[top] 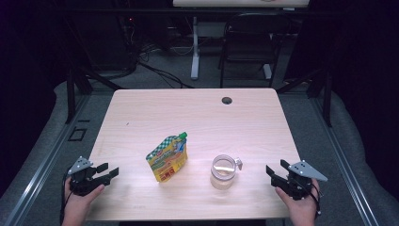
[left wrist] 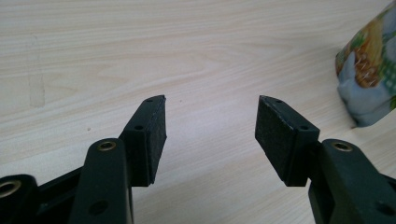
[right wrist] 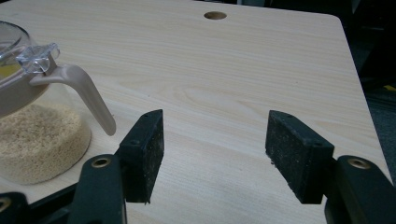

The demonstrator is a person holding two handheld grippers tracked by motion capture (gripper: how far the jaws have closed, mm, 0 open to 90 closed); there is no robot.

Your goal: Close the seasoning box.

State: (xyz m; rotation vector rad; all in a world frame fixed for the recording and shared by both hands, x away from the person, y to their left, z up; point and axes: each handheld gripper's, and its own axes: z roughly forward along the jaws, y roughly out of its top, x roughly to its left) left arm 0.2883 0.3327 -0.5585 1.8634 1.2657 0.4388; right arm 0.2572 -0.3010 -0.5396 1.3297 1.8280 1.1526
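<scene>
- L hand (top: 77, 200) at the near left corner of the table (top: 193, 113) held the left gripper (top: 110, 172), jaws parted w/ nothing between them, aimed right toward the middle.
- In the left gripper view, the left gripper (left wrist: 211, 122) showed both black pads (left wrist: 156, 135) spread over bare wood; the pouch (left wrist: 369, 70) sat at the right edge, apart from the pads.
- R hand (top: 299, 207) at the near right edge held the right gripper (top: 277, 169), jaws wide apart and empty, aimed left toward the jar.
- In the right gripper view, the right gripper (right wrist: 215, 135) stood above bare tabletop; the jar (right wrist: 39, 135) was just beside the left pad, not touching it as far as could be seen.
- Jar (top: 223, 172): clear glass, part filled w/ pale beige grains, tan clasp (right wrist: 86, 93) and a clear lid tab on its right side; stood near the table's front, between pouch and right gripper.
- Pouch (top: 167, 157): yellow and green printed, green cap (top: 182, 135) at top right; lay tilted left of the jar, near centre front, well apart from both grippers.
- Farther back: small round hole (top: 227, 100) in the tabletop near the far edge.
- Beyond the table: a dark chair (top: 249, 42) and a white desk leg (top: 195, 47) on grey floor.
</scene>
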